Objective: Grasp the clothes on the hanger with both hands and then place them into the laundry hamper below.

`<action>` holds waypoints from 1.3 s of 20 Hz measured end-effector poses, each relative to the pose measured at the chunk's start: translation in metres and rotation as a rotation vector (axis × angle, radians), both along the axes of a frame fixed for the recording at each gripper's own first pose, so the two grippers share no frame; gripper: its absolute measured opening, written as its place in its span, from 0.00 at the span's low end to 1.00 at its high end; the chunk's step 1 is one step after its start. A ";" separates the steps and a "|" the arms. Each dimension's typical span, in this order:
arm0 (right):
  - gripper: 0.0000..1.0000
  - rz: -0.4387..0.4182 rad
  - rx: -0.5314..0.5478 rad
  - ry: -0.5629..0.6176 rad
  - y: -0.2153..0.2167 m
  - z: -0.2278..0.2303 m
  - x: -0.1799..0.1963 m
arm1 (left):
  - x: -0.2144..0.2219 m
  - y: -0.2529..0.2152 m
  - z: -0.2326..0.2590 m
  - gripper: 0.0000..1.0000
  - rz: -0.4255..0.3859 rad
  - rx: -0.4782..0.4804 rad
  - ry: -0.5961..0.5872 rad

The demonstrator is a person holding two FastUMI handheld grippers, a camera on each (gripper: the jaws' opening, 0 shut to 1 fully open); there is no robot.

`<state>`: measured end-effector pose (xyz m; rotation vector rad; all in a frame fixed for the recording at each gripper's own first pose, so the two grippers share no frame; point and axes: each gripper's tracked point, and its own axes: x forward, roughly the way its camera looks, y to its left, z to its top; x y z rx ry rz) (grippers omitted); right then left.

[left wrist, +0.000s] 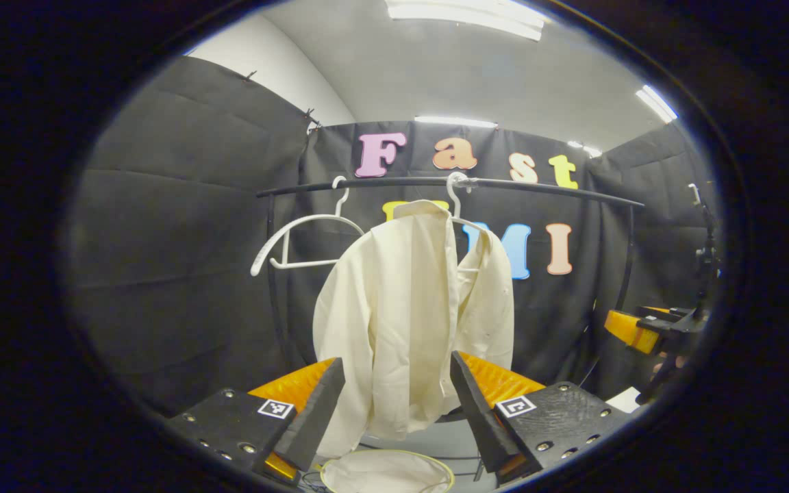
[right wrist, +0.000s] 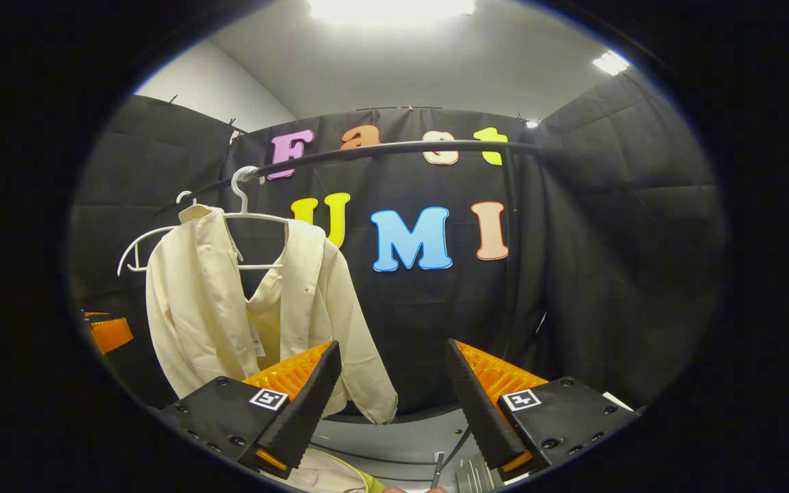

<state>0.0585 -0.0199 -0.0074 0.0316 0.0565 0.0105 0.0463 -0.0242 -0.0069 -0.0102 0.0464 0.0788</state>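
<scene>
A cream shirt (left wrist: 408, 315) hangs on a white hanger (left wrist: 459, 205) from the black rail (left wrist: 538, 188). In the left gripper view my left gripper (left wrist: 394, 397) stands open in front of the shirt's lower part, apart from it. Below it shows the rim of the white laundry hamper (left wrist: 387, 471). The right gripper view has the shirt (right wrist: 223, 315) to the left on its hanger (right wrist: 247, 205); my right gripper (right wrist: 391, 394) is open, right of the shirt's sleeve, nothing between its fingers. The hamper's edge (right wrist: 326, 472) peeks at the bottom.
A second, bare white hanger (left wrist: 298, 236) hangs left of the shirt on the rail. The rack's right upright (right wrist: 512, 260) stands beyond my right gripper. The other gripper's orange part (left wrist: 631, 329) shows at the far right of the left gripper view.
</scene>
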 end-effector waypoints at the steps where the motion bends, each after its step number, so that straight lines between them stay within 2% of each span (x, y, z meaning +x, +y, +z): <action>1: 0.98 0.003 0.001 0.004 -0.002 -0.001 0.006 | 0.004 -0.003 0.002 0.91 0.000 -0.005 -0.001; 9: 0.94 0.085 0.039 0.002 0.001 0.004 0.046 | 0.070 -0.034 0.028 0.92 0.023 -0.024 -0.024; 15: 0.96 0.129 0.035 -0.003 -0.004 0.000 0.057 | 0.122 -0.053 0.053 0.91 0.033 -0.017 -0.044; 23: 0.94 0.143 0.067 0.081 -0.034 -0.035 0.077 | 0.192 -0.065 0.054 0.91 0.135 0.003 -0.043; 26: 0.96 0.160 0.068 0.111 -0.041 -0.049 0.086 | 0.209 -0.059 0.043 0.91 0.221 -0.001 -0.040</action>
